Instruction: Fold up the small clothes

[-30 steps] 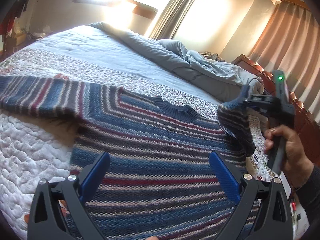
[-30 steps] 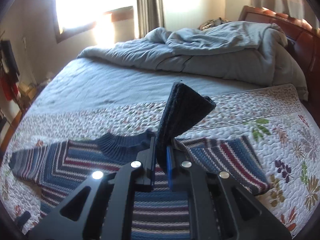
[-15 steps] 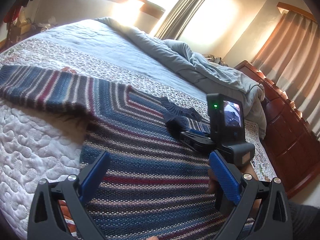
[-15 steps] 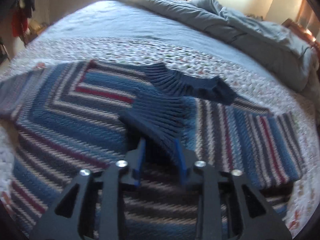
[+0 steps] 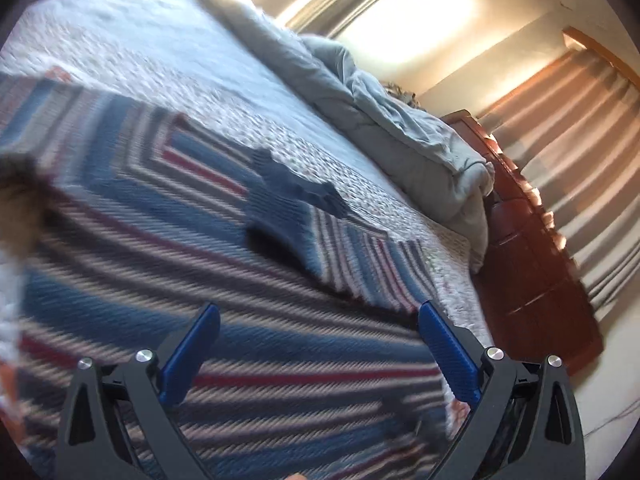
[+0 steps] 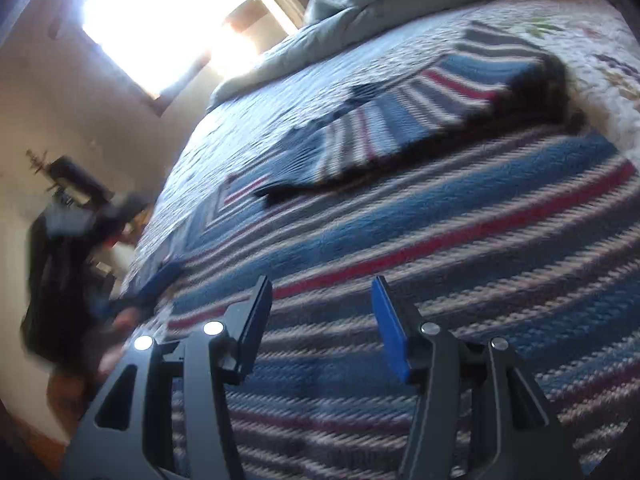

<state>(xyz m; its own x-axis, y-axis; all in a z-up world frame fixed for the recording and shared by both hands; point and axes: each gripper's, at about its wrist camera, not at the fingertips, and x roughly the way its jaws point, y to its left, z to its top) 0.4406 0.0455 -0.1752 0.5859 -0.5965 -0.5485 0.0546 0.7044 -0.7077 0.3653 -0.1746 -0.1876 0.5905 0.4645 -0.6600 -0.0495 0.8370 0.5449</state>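
Though both views are motion-blurred, the striped sweater (image 5: 168, 248) reads clearly, lying flat on the bed (image 5: 132, 52), its right sleeve (image 5: 352, 256) folded in over the chest with the cuff beside the collar. Far left in the right wrist view, a dark smeared shape (image 6: 72, 272) is too blurred to make out. Left gripper (image 5: 316, 320) tilts down over the sweater body, jaws wide apart, nothing between. Right gripper (image 6: 322, 300) also angles down, jaws just opened, apart and empty over the stripes. No readable writing.
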